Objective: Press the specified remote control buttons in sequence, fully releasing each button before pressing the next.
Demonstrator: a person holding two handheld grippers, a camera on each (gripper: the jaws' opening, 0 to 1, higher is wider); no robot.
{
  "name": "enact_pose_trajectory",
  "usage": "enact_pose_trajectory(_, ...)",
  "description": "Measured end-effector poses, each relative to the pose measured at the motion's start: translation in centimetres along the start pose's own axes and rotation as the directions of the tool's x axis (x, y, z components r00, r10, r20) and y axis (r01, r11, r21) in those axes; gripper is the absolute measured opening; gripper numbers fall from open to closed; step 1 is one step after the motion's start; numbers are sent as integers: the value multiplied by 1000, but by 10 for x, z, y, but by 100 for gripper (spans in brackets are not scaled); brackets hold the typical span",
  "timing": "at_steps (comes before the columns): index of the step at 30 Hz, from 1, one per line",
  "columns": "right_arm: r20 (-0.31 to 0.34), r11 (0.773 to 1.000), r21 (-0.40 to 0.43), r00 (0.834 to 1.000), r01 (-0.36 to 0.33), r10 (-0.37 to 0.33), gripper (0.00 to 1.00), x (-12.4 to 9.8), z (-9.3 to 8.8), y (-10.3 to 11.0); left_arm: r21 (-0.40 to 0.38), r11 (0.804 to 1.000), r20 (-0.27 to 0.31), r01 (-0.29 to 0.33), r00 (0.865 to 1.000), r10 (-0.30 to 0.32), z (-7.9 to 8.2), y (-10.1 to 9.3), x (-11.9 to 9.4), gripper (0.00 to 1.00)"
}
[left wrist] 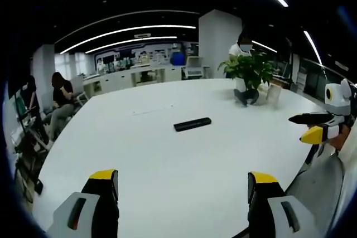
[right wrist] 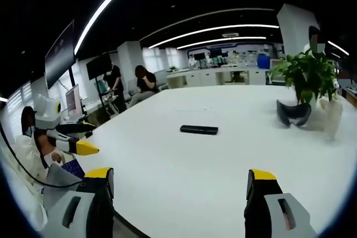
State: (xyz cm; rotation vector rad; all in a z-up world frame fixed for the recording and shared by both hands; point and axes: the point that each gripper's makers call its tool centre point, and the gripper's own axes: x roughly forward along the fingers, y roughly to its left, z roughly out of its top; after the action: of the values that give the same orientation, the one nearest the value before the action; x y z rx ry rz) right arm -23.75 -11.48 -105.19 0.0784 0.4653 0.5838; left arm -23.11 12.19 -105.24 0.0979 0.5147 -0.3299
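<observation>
Well, in the left gripper view the left gripper (left wrist: 183, 189) hangs over the near edge of the big white table (left wrist: 167, 160) with its yellow-tipped jaws spread wide and nothing between them. The black remote control (left wrist: 192, 124) lies flat on the tabletop at about twelve o'clock from the jaws, well apart from them. Farther off, near one o'clock, a potted plant (left wrist: 249, 71) stands on the table with a dark headset-like object (left wrist: 246, 97) at its foot. At three o'clock the right gripper (left wrist: 305, 127) comes in from the edge, off the table, its jaws parted and empty. A seated person (left wrist: 61, 101) is at ten o'clock.

Over in the right gripper view the right gripper (right wrist: 179, 187) has its jaws wide apart, gripping nothing, above the table (right wrist: 184, 165). The remote control (right wrist: 199, 130) lies at twelve o'clock, well ahead. The potted plant (right wrist: 308, 73) sits at two o'clock, the dark object (right wrist: 294, 113) below it. The left gripper (right wrist: 86, 137) shows at nine o'clock, jaws parted
</observation>
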Motion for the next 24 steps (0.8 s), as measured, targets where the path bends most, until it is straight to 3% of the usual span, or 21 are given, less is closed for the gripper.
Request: enact_pose_trajectory(24,-21,1000,8,1000,-11,11,96,1,-4,3,51,999,-13,16,1000,-16,7,3,8,99)
